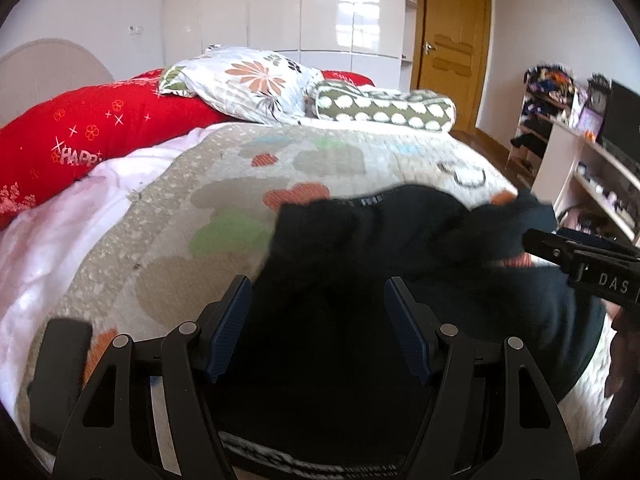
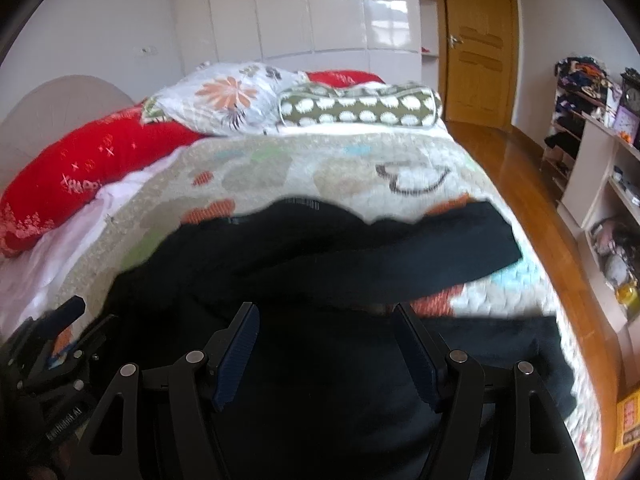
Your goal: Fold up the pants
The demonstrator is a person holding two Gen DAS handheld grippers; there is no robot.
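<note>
Black pants point(image 1: 360, 264) lie crumpled on the patterned bedspread point(image 1: 208, 184), near the bed's foot. My left gripper point(image 1: 318, 300) is open, its blue-padded fingers spread just above the dark cloth, holding nothing. In the right wrist view the pants point(image 2: 320, 252) spread across the bedspread point(image 2: 340, 168), with one leg reaching right. My right gripper point(image 2: 324, 324) is open above the pants, empty. The right gripper also shows at the right edge of the left wrist view point(image 1: 580, 260). The left gripper shows at the lower left of the right wrist view point(image 2: 52, 340).
A red pillow point(image 1: 80, 132), a floral pillow point(image 1: 248, 80) and a green spotted bolster point(image 1: 384, 108) lie at the head of the bed. White shelving point(image 2: 608, 208) with clutter stands to the right. A wooden floor point(image 2: 520, 184) and door point(image 2: 476, 44) lie beyond.
</note>
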